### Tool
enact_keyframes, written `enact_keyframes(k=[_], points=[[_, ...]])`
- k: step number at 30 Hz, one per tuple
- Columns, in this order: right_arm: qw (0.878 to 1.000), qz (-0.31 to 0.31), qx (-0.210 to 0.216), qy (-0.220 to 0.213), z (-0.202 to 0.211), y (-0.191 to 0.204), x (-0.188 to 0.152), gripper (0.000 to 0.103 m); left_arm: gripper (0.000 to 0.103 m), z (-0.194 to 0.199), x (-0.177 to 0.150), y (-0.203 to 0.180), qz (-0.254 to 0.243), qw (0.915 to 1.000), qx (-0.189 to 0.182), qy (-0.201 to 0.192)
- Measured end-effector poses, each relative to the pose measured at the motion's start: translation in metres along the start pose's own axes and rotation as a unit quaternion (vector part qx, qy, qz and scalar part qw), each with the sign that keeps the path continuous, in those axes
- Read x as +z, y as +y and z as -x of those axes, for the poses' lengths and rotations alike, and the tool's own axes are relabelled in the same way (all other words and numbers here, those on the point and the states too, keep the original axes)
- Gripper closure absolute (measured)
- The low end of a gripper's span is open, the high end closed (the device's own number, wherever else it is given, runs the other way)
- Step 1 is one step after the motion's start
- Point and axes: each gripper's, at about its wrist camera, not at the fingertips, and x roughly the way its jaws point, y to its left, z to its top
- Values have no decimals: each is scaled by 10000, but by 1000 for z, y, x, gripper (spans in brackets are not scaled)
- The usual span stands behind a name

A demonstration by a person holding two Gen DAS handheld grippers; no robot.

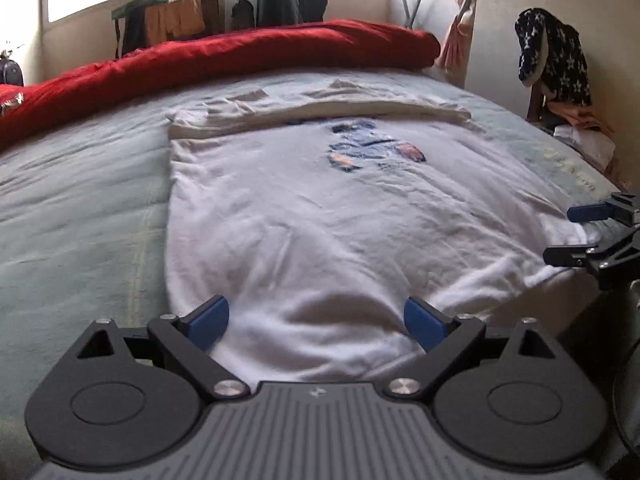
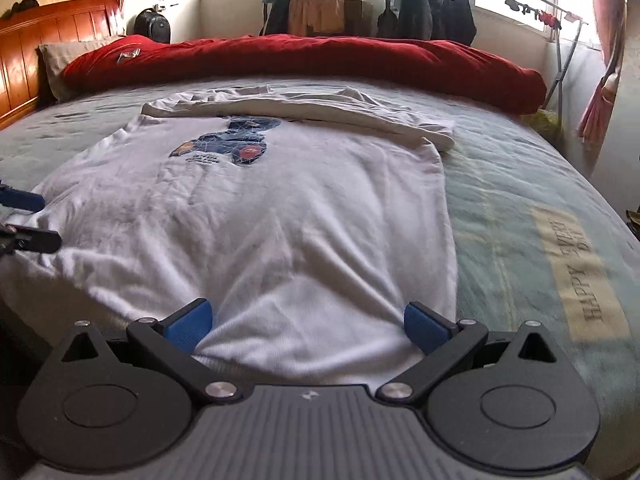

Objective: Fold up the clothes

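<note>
risk, my read: both grippers sit at the near hem of the shirt point(image 1: 304, 208), jaws spread wide. left gripper point(image 1: 316, 318) and right gripper point(image 2: 308, 320) each straddle hem cloth without pinching it. if they close here they may catch only the top layer, or bite into the sheet point(image 1: 80, 200) under it, and a lift would then drag the bedding or open the shirt up. the far end of the shirt is already turned over into a band point(image 1: 320, 114); a hard pull toward the grippers could undo it. the cloth is rumpled at the hem, so uneven grips would skew any fold.

surface: soft bed, pale blue-green sheet, which gives under pressure, so no firm backing for a pinch. shirt lies flat, print up, straight ahead of both grippers and centred on the bed.

room: red duvet point(image 2: 320, 56) rolled along the far side beyond the shirt. windows behind it with clothes on a rack point(image 2: 432, 12). wooden headboard point(image 2: 52, 44) far left of the right gripper. star-print garment point(image 1: 556, 56) on a chair far right of the left gripper.
</note>
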Motion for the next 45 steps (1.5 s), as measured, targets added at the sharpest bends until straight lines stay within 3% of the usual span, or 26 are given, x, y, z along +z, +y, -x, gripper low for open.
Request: enact_keyframes(k=[6,10,12,19,21,24,28,31,37,41,45], points=[[9997,-81,250,-26,6,0,8,0,9,26,-10,-29,-986,9939,60,-482],[9992,-7,380,-107,7,8,9,0,9,14,-16,-17,-290,9987,-405,110],[9991,21,425,-82,6,10,8,0,9,16,-26,-8,-85,9994,-309,122],[9991,-36,410,-66,5,0,-7,0,9,40,-25,-8,-392,9991,141,-62],[9995,54,301,-75,4,5,-8,0,9,40,-26,-19,-722,9972,181,-112],[9997,117,199,-85,6,9,-6,0,9,33,-29,-43,-1425,9895,161,-173],[9991,255,267,-204,18,10,1,0,9,24,-34,-76,-2350,9716,134,-254],[9972,553,302,-403,29,13,6,0,9,19,-39,-98,-3018,9526,123,-354],[9934,1003,360,-413,35,12,24,0,7,3,-45,-118,-4088,9098,437,-570],[9888,1397,167,-491,42,18,28,0,7,8,-39,-119,-4082,9089,506,-685],[9847,1614,295,-583,49,23,25,0,7,18,-31,-116,-3990,9109,609,-852]])
